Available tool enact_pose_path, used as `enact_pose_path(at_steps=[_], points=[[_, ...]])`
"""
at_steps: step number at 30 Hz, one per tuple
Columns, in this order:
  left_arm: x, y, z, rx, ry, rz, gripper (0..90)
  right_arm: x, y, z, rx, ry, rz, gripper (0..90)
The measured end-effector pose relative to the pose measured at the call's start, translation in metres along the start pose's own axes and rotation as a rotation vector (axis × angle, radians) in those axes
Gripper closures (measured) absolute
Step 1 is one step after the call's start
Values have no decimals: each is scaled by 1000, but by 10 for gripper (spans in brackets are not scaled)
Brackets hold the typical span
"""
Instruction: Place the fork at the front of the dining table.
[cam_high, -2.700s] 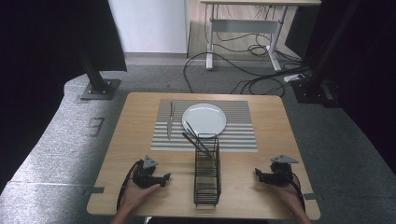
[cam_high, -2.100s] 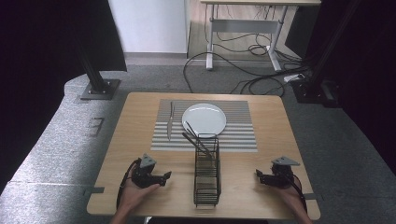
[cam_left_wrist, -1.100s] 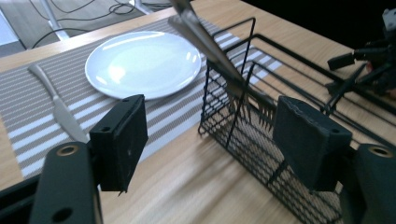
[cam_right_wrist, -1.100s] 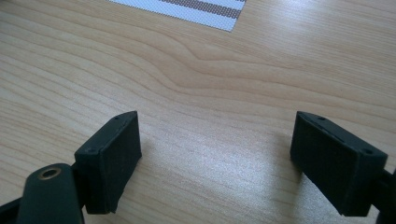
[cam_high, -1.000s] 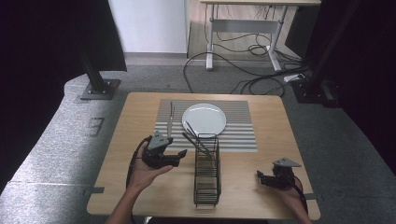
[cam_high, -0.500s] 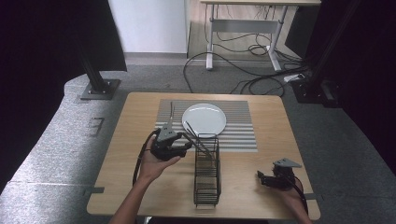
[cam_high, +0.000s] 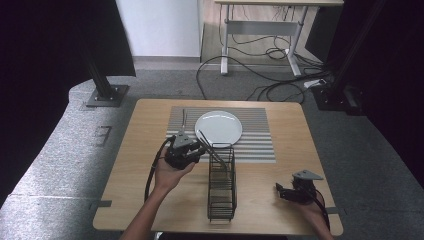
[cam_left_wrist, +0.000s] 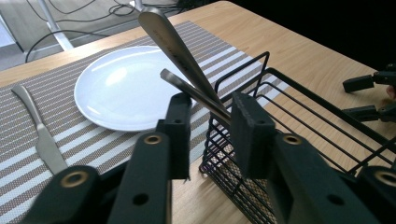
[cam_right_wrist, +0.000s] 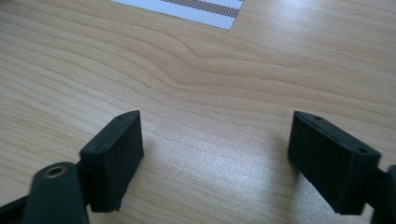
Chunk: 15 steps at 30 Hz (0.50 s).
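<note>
The left gripper (cam_left_wrist: 208, 135) reaches for shiny cutlery in a black wire basket.

No words or labels can be read on anything here. Two long silver handles (cam_left_wrist: 187, 65) stick up, tilted, out of the far end of the black wire basket (cam_high: 221, 180), which stands on the wooden table (cam_high: 145, 130) just beside the striped mat (cam_high: 255, 140). The handles are smooth, thin and bright. The left gripper's jaws are apart, one on each side of the handles, not pinching them. A white plate (cam_high: 218, 126) and a knife (cam_left_wrist: 39, 130) lie on the mat. The right gripper (cam_high: 292, 192) rests near the table's right corner, jaws wide apart and holding nothing.
</note>
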<state>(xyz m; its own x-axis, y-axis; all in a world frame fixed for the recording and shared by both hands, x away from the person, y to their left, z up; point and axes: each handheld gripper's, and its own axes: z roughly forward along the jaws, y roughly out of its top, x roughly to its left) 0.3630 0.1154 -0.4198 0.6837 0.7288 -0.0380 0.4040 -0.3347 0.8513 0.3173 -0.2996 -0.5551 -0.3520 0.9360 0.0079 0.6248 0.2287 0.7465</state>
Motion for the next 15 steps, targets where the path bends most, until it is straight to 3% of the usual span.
enact_pose_path(at_steps=[9, 15], points=[[9, 3, 5, -10, -49, -64, 721, 6, 1, -1, -8, 8, -22, 238], [10, 7, 7, -16, -47, -91, 673, 7, 1, -1, -9, 4, -32, 241]])
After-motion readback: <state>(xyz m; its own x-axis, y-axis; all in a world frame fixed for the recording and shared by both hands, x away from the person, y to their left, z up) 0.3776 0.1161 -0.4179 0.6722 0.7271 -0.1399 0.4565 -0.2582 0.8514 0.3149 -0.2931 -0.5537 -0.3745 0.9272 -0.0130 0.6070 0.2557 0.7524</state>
